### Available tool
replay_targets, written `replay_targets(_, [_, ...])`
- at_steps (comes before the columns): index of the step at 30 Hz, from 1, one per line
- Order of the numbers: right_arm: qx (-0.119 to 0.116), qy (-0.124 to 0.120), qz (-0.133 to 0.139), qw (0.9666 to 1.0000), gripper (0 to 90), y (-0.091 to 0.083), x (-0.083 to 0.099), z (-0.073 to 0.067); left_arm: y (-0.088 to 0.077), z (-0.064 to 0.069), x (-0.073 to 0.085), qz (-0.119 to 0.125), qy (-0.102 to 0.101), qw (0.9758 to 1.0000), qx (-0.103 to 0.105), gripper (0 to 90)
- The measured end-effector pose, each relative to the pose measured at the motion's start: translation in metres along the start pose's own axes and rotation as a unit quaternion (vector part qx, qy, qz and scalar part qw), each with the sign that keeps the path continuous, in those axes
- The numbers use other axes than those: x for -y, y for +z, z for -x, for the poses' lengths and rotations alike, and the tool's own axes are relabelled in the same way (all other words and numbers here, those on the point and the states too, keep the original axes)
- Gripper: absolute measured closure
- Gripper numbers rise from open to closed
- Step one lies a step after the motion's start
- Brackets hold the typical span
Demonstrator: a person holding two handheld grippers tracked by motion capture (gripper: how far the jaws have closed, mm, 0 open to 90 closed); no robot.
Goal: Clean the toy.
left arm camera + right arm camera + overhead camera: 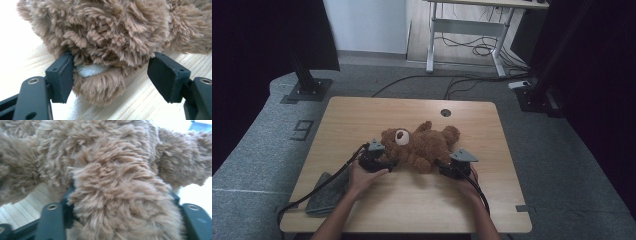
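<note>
A brown plush teddy bear [419,145] lies on its back in the middle of the wooden table [362,115], its pale muzzle up. My left gripper [384,161] is at the bear's head end. In the left gripper view its jaws [112,62] stand wide around a tuft of the bear [112,30]; the left pad [63,75] brushes the fur and the right pad [167,75] stands apart from it. My right gripper [447,167] is at the bear's lower end. In the right gripper view a thick furry limb [117,195] is wedged between its jaws [122,202] and spills over both pads.
A grey folded cloth [324,192] lies at the table's front left corner, under the left gripper's cable. A round cable hole [446,112] sits near the far edge. Black stand bases are on the floor beyond the table's corners.
</note>
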State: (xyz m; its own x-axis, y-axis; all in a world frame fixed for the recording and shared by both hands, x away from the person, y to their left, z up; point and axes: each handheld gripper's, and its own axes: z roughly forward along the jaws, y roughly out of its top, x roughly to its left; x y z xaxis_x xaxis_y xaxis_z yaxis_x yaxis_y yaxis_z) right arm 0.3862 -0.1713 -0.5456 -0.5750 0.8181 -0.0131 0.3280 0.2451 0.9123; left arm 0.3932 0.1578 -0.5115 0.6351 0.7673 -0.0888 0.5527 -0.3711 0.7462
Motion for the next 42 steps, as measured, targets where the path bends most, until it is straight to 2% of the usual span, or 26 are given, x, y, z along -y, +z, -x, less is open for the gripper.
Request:
replay_targets(1, [0.005,0.004,0.0,1.0,29.4,-0.002,-0.001,-0.001,-0.005,-0.001,0.001,0.01,0.0,0.9999,-0.004,24.5])
replay_targets(2, [0.004,0.023,0.011,0.9997,25.8,-0.01,-0.005,0.0,-0.015,-0.002,0.002,0.026,0.001,0.9996,-0.009,24.4])
replay_targets(3, [0.004,0.023,0.011,0.9997,25.8,-0.01,-0.005,0.0,-0.015,-0.002,0.002,0.026,0.001,0.9996,-0.009,24.4])
replay_targets(4, [-0.009,0.051,0.027,0.9983,23.0,-0.023,-0.009,0.001,-0.023,-0.003,0.003,0.034,0.001,0.9994,-0.01,24.5])
replay_targets(6, [-0.012,0.054,0.03,0.998,22.5,-0.028,-0.01,0.001,-0.035,-0.005,0.006,0.039,-0.002,0.9992,0.0,24.5])
replay_targets(8, [-0.02,0.047,0.027,0.9983,21.8,-0.042,-0.01,-0.003,-0.053,-0.006,0.011,0.05,-0.002,0.9987,0.008,25.3])
replay_targets(9, [-0.02,0.047,0.027,0.9983,21.8,-0.042,-0.01,-0.003,-0.053,-0.006,0.011,0.05,-0.002,0.9987,0.008,25.3])
replay_targets(10, [-0.02,0.041,0.027,0.9986,21.6,-0.049,-0.007,-0.007,-0.061,-0.005,0.014,0.056,0.0,0.9984,0.011,25.2])
replay_targets(12, [-0.021,0.039,0.027,0.9987,21.3,-0.051,-0.006,-0.009,-0.075,-0.004,0.018,0.059,0.006,0.9981,0.016,25.1])
replay_targets(14, [-0.022,0.034,0.028,0.9988,21.2,-0.059,-0.001,-0.013,-0.087,-0.002,0.023,0.062,0.01,0.998,0.008,24.5])
replay_targets(17, [-0.025,0.036,0.028,0.9986,21.1,-0.069,0.006,-0.017,-0.101,0.0,0.034,0.067,0.006,0.9975,0.021,24.9])
replay_targets(20, [-0.028,0.035,0.025,0.9987,21.2,-0.077,0.014,-0.019,-0.111,0.004,0.045,0.063,0.015,0.9978,0.013,25.1])
replay_targets(22, [-0.031,0.033,0.02,0.9988,21.1,-0.084,0.021,-0.021,-0.117,0.006,0.054,0.064,0.013,0.9978,0.014,25.5])
replay_targets(25, [-0.032,0.02,0.01,0.9992,21.2,-0.097,0.034,-0.023,-0.122,0.009,0.068,0.067,0.013,0.9977,0.006,25.8])
replay_targets(27, [-0.035,0.025,0.01,0.999,21.5,-0.099,0.036,-0.023,-0.124,0.009,0.075,0.069,0.011,0.9976,0.002,25.9])
replay_targets(29, [-0.039,0.033,0.002,0.9987,21.8,-0.105,0.044,-0.023,-0.126,0.008,0.083,0.075,0.001,0.9971,0.009,26.4])
replay_targets(31, [-0.036,0.026,-0.009,0.999,21.8,-0.107,0.049,-0.025,-0.125,0.008,0.089,0.072,0.007,0.9974,0.006,26.4])
replay_targets(33, [-0.037,0.026,-0.017,0.9988,21.8,-0.106,0.05,-0.025,-0.125,0.007,0.091,0.069,0.005,0.9976,0.006,26.7])
replay_targets(42, [-0.031,0.029,-0.022,0.9989,22.3,-0.103,0.049,-0.024,-0.128,0.007,0.094,0.079,0.008,0.9968,0.0,27.7])
